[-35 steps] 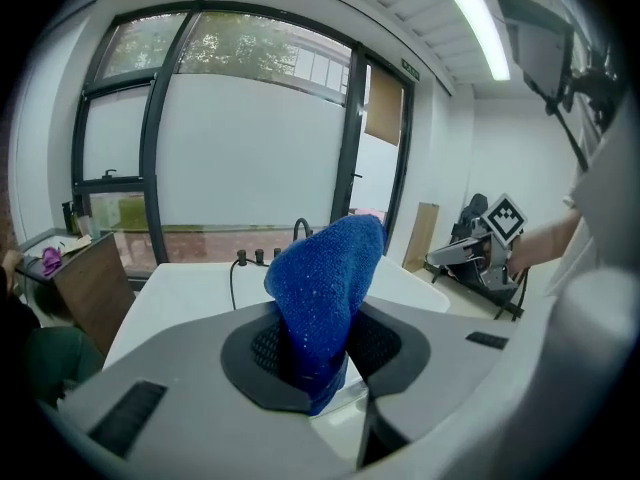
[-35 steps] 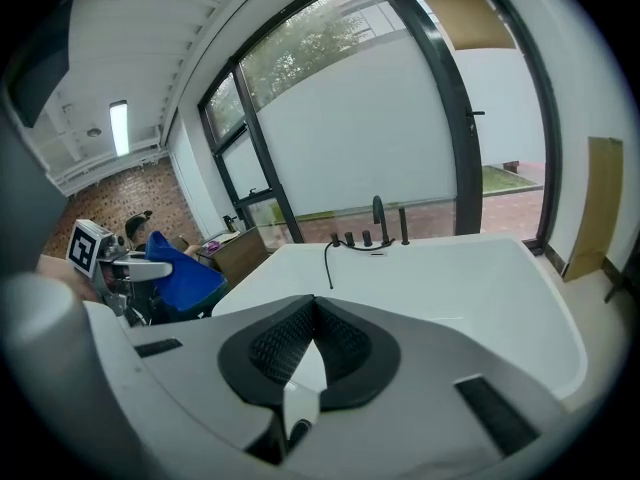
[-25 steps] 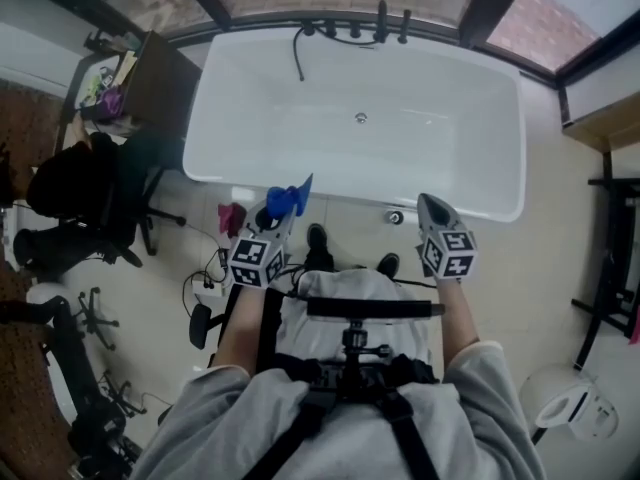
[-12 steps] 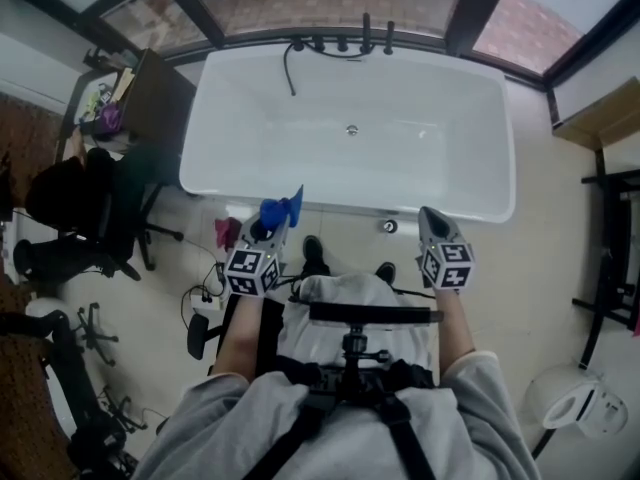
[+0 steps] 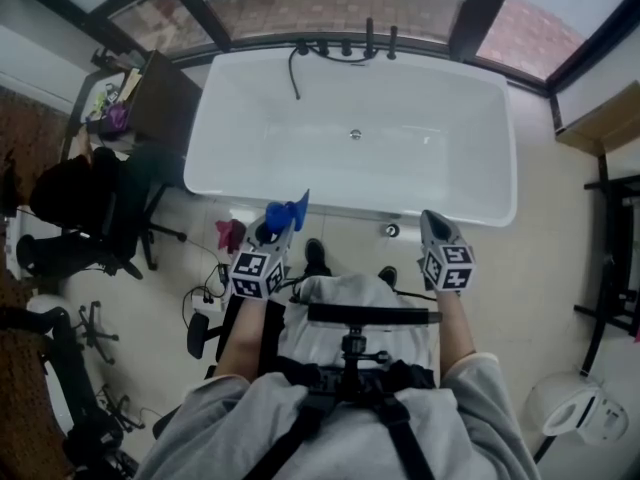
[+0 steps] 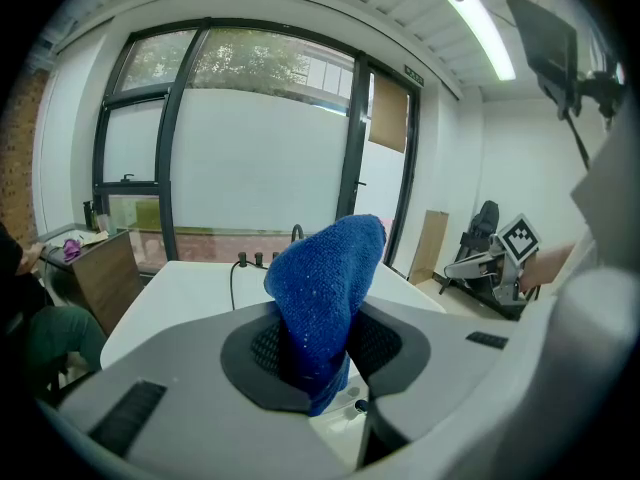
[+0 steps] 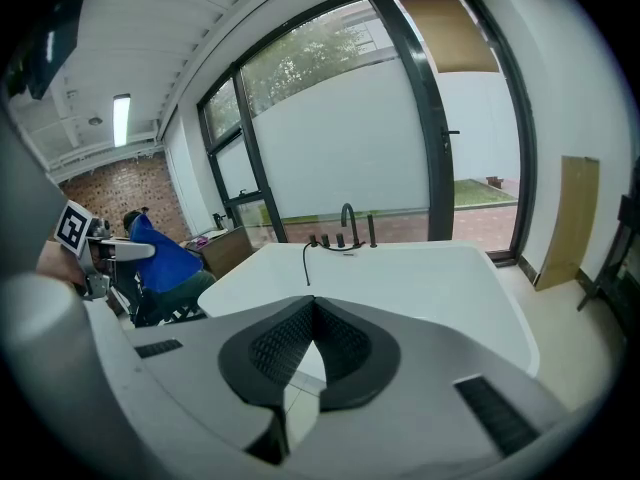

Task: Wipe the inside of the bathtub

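Left gripper clamps the cloth, right gripper is closed on nothing, both short of the bathtub near rim; wiping well needs the cloth pressed flat.

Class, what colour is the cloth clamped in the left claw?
The cloth is blue, clearest in the left gripper view.

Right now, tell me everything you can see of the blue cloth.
The blue cloth is a deep blue, terry-looking rag bunched into a thick wad. The left gripper has its jaws shut on the lower part; the rounded top stands above them, leaning slightly right, and a short end pokes out below. It is held in the air by the near rim of the white bathtub, not down inside it, touching only the jaws.
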Available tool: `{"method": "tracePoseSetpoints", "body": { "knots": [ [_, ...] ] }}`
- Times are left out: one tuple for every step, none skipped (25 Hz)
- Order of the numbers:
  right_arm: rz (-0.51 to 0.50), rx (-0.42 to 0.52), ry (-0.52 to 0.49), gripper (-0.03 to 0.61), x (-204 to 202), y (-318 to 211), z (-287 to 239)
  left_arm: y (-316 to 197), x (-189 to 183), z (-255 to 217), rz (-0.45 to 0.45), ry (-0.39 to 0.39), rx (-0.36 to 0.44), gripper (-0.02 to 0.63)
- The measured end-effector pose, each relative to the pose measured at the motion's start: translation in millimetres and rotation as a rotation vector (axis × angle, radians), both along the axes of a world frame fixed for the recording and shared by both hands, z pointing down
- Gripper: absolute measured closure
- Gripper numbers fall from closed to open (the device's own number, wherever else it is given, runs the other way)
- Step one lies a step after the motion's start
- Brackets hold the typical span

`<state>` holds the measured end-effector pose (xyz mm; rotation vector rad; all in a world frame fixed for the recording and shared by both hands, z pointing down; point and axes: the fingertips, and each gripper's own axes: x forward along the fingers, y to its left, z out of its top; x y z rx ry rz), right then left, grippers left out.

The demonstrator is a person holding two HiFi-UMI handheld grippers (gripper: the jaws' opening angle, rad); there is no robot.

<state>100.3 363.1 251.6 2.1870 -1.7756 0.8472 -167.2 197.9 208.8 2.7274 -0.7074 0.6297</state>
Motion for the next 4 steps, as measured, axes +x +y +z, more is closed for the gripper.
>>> {"method": "tracePoseSetpoints", "body": {
  "knots": [
    [0.0,-0.001,0.0,0.571,0.0,0.5,-0.4,1.3,0.1,-0.2,0.0,-0.001,0.0,0.526],
    [-0.001,-0.002,-0.001,0.571,-0.1,0.6,-0.9,1.9,0.0,-0.4,0.0,-0.002,0.0,0.526],
    [-0.001,-0.003,-0.001,0.571,-0.1,0.4,-1.3,2.1,0.0,-0.7,0.0,-0.002,0.0,0.526],
    [-0.001,-0.004,-0.001,0.571,-0.1,0.1,-1.8,2.1,0.0,-1.1,-0.001,-0.001,0.0,0.526]
  ]
}}
